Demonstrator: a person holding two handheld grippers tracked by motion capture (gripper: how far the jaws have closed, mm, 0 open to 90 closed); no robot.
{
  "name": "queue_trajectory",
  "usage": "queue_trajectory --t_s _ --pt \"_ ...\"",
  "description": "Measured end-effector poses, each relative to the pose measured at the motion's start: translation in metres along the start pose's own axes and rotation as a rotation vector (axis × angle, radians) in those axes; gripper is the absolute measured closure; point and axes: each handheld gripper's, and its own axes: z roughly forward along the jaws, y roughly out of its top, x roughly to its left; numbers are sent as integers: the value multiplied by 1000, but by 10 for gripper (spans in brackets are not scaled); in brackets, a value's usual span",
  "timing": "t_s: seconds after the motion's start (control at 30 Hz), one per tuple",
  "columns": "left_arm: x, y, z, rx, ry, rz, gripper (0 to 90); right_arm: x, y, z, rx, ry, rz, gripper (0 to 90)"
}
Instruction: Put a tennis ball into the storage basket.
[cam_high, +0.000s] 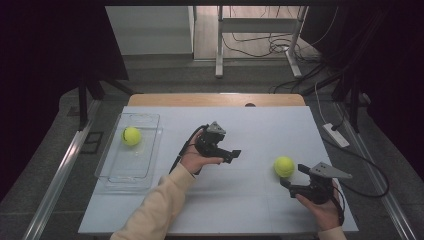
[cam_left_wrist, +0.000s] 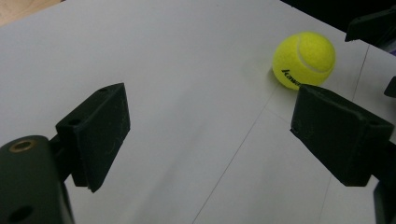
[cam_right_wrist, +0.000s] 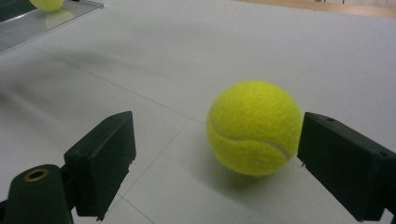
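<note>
The work in hand looks like gathering tennis balls into the clear tray (cam_high: 150, 145) at the left of the white surface (cam_high: 250, 130). One ball in the tray (cam_high: 132, 136) already lies toward its far end, so I'd judge the job about half done, with the second ball now being approached.

That loose ball (cam_high: 284, 166) sits on the surface toward the right, well apart from the tray. The right tool (cam_high: 291, 176) is low and just beside it. In the right gripper view the ball (cam_right_wrist: 254, 127) lies ahead of the two black jaws and nearer the right-hand one, which stand wide apart with nothing pinched between them. I can't tell whether that jaw is brushing the felt or only very close.

The left tool (cam_high: 235, 154) hovers mid-surface, pointing across toward the same ball. Its jaws are also spread and empty, with the ball (cam_left_wrist: 304, 59) farther off beyond them.

As I see it, the next move calls for the right tool to slide forward until the ball is centred between the jaws, then close firmly enough that the round, fuzzy thing doesn't roll away. After that comes a lift and a carry across to the tray.

Counting: two tennis balls, one tray, two tools, two hands.
</note>
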Motion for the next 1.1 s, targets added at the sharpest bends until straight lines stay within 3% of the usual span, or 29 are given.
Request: queue_trajectory --t_s 1.1 --pt "-14 15 35 38 -79 29 127 0 0 0 5 -9 -6 113"
